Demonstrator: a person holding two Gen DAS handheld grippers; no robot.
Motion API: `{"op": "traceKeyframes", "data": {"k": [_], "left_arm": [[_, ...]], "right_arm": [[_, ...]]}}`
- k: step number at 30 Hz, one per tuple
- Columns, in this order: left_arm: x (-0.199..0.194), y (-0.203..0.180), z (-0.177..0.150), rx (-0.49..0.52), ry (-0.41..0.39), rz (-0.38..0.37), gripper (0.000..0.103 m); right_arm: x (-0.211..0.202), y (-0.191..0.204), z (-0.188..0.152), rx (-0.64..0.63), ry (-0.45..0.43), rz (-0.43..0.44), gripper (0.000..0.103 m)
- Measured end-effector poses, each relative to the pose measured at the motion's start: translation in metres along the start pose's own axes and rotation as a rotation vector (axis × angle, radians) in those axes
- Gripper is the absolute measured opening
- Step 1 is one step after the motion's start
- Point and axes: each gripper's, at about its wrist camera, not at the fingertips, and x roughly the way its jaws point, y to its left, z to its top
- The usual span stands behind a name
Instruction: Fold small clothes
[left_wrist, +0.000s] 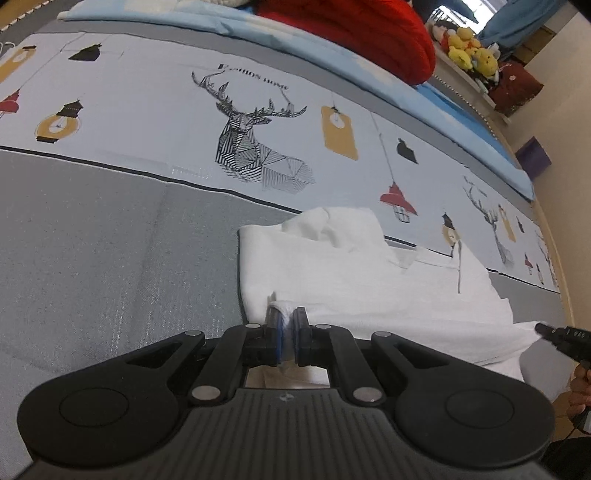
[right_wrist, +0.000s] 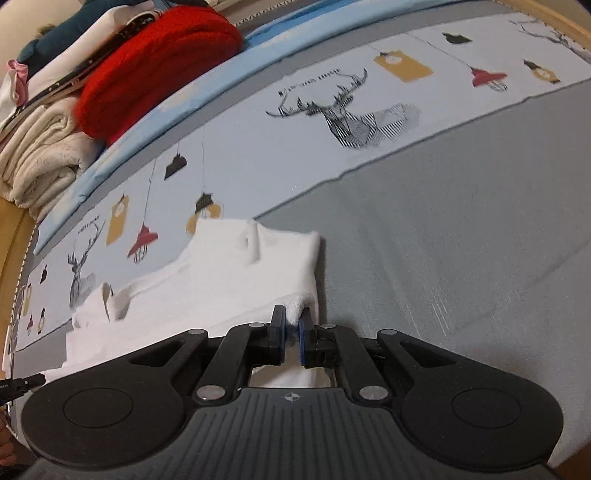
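Left wrist view, handling: the white garment (left_wrist: 354, 280) looks light, soft and limp, so I judge it will sag and crease wherever it is not held; thin cloth can slip out of a small pinch
Where to grip: the near corners of the hem, one per claw, as it is taken now
Look: plain white, small, lying partly flat with a rumpled, raised fold at its far end and a collar-like flap to one side
Place: on the grey band of the bed cover (left_wrist: 110, 240), just short of the pale strip printed with deer and lanterns
Left claw (left_wrist: 287, 325): together, clamped on a bunched corner of the cloth
Right claw (right_wrist: 293, 325): together, clamped on the other near corner
Beyond: red knitwear (right_wrist: 155, 62) and folded cream towels (right_wrist: 44, 158) at the far edge
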Motion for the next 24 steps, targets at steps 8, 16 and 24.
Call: {"op": "traceKeyframes", "data": {"k": [8, 16, 24], "left_arm": [[-0.017, 0.012, -0.012, 0.002, -0.019, 0.049, 0.035], [0.004, -0.004, -0.021, 0.072, 0.038, 0.073, 0.035], [0.031, -0.015, -0.005, 0.041, 0.045, 0.119, 0.035]], "right_arm": [[-0.011, 0.005, 0.002, -0.064, -0.111, -0.067, 0.015], [0.001, 0.005, -0.025, -0.232, 0.010, -0.102, 0.029], [0.025, 0.027, -0.019, -0.288, 0.028, -0.125, 0.029]]}}
